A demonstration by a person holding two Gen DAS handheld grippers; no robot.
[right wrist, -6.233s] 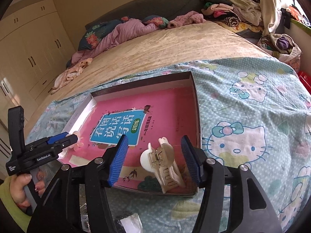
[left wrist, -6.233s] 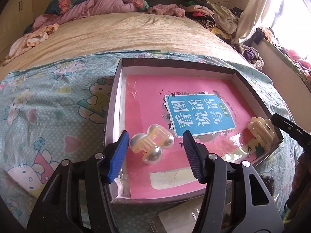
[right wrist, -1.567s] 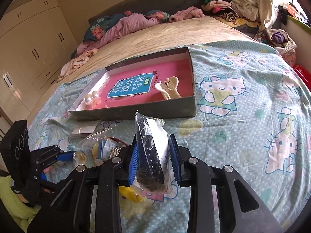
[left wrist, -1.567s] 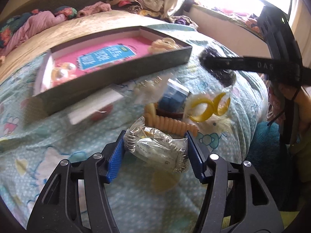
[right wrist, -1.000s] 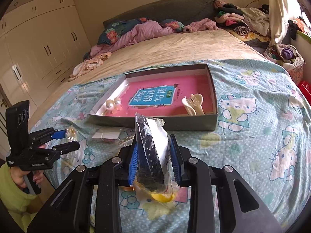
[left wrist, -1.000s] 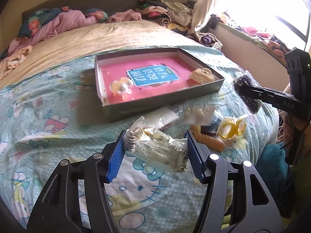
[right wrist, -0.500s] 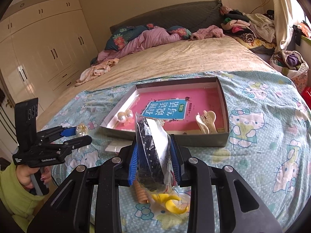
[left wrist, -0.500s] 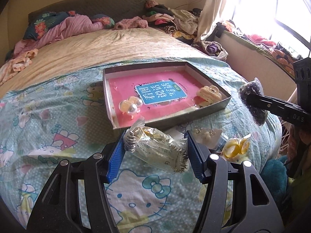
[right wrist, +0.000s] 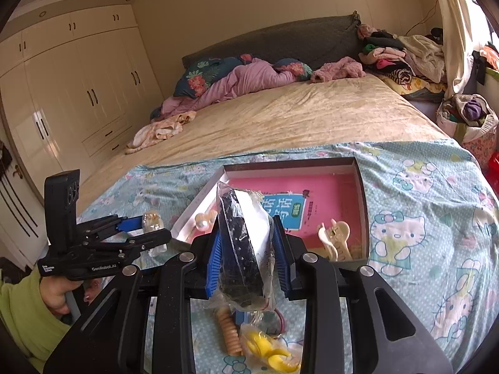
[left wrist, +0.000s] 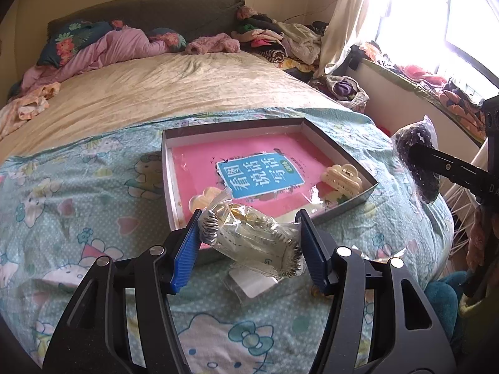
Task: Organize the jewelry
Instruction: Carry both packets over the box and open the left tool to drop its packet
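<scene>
Each camera sits on a gripper, looks forward and down along its fingers from close above the bed (left wrist: 156, 99), and both see the same grey box (left wrist: 343, 212) with the pink book (right wrist: 327, 193) inside.

Six seconds back: both grippers open over the box (left wrist: 343, 210), one clip between each pair of fingers. Now clamped on packets instead: left gripper (left wrist: 251, 240) on a clear bag of silver-and-gold jewelry (left wrist: 249, 238), right gripper (right wrist: 248, 257) on a clear bag of dark beads (right wrist: 241, 249). Since the pickup low beside the pile at the bed's edge, both lifted and carried toward the box. Pearl clip (left wrist: 207, 198) and cream claw clip (left wrist: 341, 177) left lying inside it. Yellow rings (right wrist: 268, 350) and beige coil tie (right wrist: 229, 332) now under the right gripper.
</scene>
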